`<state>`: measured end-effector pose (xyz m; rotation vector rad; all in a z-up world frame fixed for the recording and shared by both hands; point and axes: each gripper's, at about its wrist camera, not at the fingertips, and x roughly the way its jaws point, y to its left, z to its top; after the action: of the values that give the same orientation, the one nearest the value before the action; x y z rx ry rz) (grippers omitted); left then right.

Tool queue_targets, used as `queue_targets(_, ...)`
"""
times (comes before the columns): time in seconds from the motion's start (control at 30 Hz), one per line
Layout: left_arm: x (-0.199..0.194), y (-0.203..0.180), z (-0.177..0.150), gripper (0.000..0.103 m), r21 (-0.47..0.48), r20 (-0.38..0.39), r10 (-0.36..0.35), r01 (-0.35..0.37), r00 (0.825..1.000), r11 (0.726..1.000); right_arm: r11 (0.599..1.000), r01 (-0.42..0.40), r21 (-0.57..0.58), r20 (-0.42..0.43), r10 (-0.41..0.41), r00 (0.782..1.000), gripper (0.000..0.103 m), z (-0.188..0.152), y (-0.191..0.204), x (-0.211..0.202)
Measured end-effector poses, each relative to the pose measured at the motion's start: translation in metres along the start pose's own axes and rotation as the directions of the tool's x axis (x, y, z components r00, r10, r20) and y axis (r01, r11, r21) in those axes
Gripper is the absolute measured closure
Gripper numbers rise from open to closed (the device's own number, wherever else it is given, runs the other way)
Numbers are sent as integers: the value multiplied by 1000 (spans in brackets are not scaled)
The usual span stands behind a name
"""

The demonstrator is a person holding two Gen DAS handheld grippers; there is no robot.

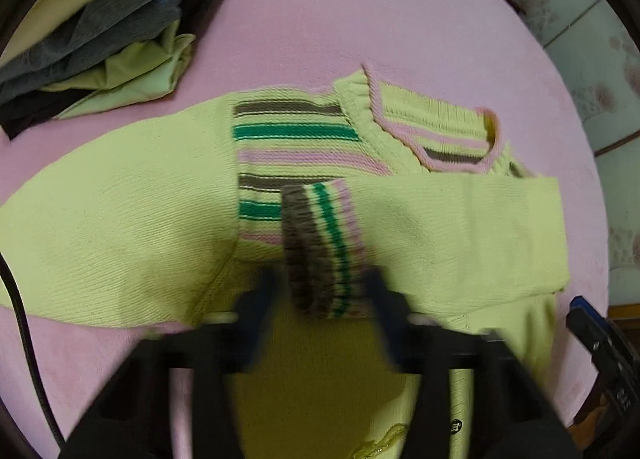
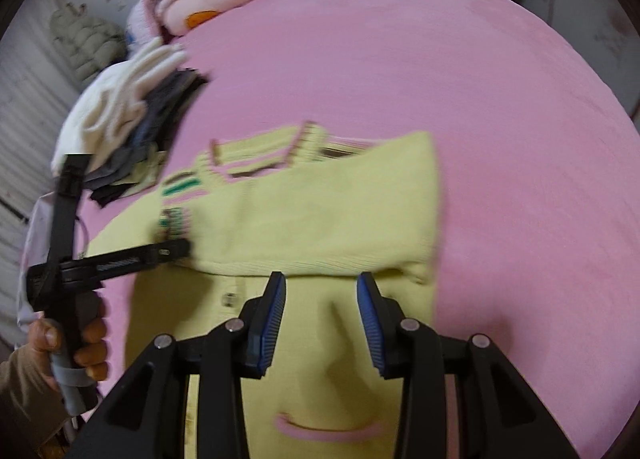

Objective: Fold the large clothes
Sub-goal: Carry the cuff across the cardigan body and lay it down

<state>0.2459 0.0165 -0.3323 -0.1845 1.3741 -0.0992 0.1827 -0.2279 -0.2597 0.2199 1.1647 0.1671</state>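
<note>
Left gripper point(image 1: 326, 299) over striped cuff point(image 1: 324, 251); right gripper point(image 2: 322, 315) over sweater point(image 2: 320, 215) on bed point(image 2: 440, 79).

Left gripper: blurred jaws straddle the cuff of a sleeve folded across the chest; whether the pads press it, cannot tell. Hand point(image 2: 80, 339) grips its handle at left in the right view. Sweater: yellow-green knit, brown, green and pink chest stripes, pink-edged collar point(image 1: 440, 131), lying flat on the pink bed, other sleeve spread out to the left. Clothes pile point(image 1: 100, 47): grey, black and green pieces, beyond the sweater at upper left. Right gripper: jaws released, blue pads apart above the sweater's body, nothing between them.
</note>
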Motion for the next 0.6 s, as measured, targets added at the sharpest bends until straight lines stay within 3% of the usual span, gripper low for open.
queue_targets(0.17, -8, -16, 3, 94, 2, 32, 62, -62, 998, 998, 992, 123, 5, 10, -123, 992, 66, -9, -29, 2)
queue_targets(0.4, -30, -16, 11, 96, -35, 107, 33, -30, 994, 999, 986, 147, -78, -12, -149, 989, 66, -8, -33, 25)
queue_targets(0.6, -45, -12, 21, 97, -67, 177, 72, -61, 981, 996, 980, 181, -86, 28, -179, 983, 66, 5, -26, 37)
